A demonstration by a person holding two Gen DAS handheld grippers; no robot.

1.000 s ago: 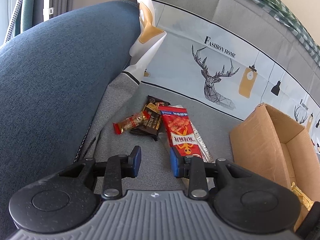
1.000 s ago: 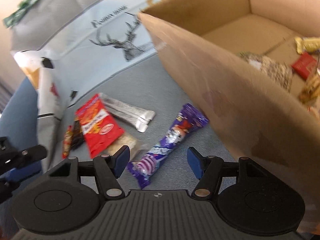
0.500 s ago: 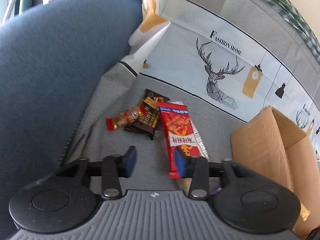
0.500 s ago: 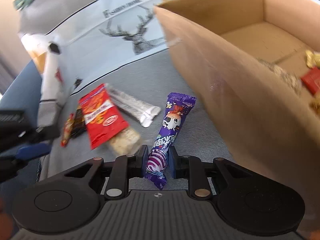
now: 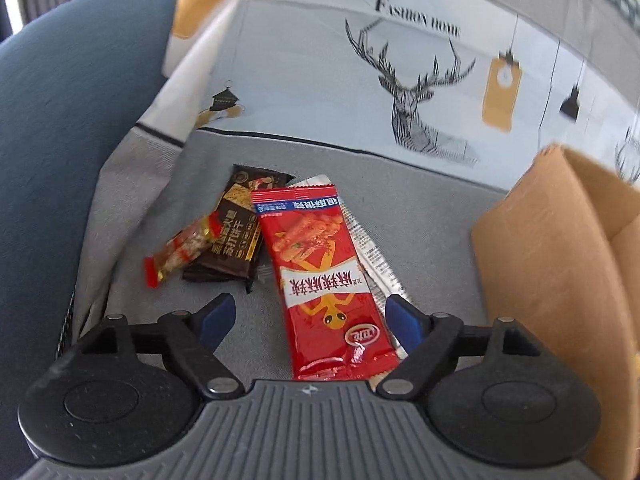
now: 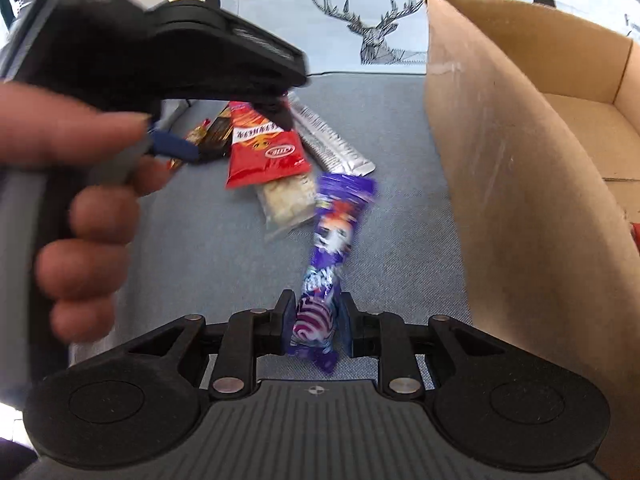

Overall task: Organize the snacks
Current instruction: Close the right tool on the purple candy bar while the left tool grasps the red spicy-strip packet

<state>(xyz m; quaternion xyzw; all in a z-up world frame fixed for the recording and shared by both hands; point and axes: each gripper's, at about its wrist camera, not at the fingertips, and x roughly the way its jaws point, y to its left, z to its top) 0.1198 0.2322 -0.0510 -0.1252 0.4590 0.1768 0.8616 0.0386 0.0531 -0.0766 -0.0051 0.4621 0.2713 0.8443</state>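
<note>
In hand: right tool (image 6: 314,322) clamped on purple candy packet (image 6: 328,264), beside the cardboard box (image 6: 500,184). Left tool (image 5: 308,320) spread wide around red snack packet (image 5: 320,276). Still on sofa: dark biscuit packet (image 5: 240,228), small red-gold bar (image 5: 182,250), silver packet (image 6: 328,140). Box holds little as yet; most sorting remains.

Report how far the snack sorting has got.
Done: little can be confirmed; only a sliver of something red shows at the edge of the cardboard box. In hand: the right gripper is shut on the purple candy packet. Left: the open left gripper straddles the red packet; the dark packet, small red bar, silver wrapper and cracker pack lie on the sofa.
</note>
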